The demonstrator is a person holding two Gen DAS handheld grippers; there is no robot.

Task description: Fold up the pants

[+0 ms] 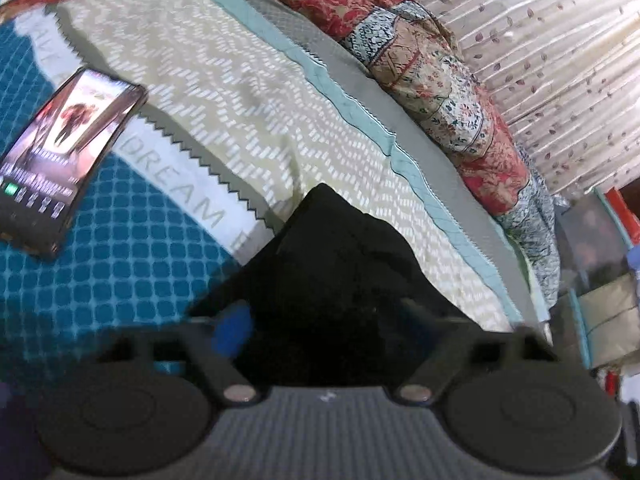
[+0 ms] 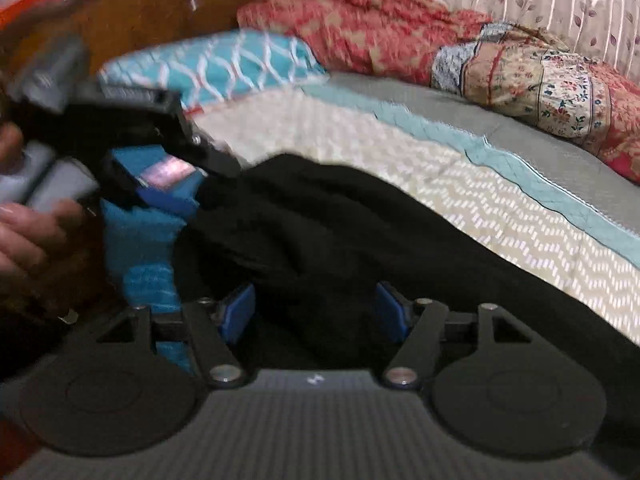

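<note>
The black pants (image 2: 320, 240) lie bunched on the bed and fill the space in front of both grippers. In the left wrist view the pants (image 1: 340, 272) rise between the jaws of my left gripper (image 1: 320, 328), which stand wide apart; one blue pad (image 1: 234, 330) shows, the other is hidden by cloth. My right gripper (image 2: 316, 312) is open, its blue pads (image 2: 240, 310) on either side of the black cloth. The left gripper (image 2: 176, 188) also shows in the right wrist view at the pants' far left end, held by a hand (image 2: 28, 232).
A lit phone (image 1: 68, 148) lies on the teal checked bedspread (image 1: 120, 248). A beige chevron blanket (image 1: 240, 100) covers the bed's middle. Patterned quilts (image 2: 520, 72) are piled by the curtain (image 1: 540, 40). A teal pillow (image 2: 224, 64) and wooden headboard (image 2: 160, 4) stand behind.
</note>
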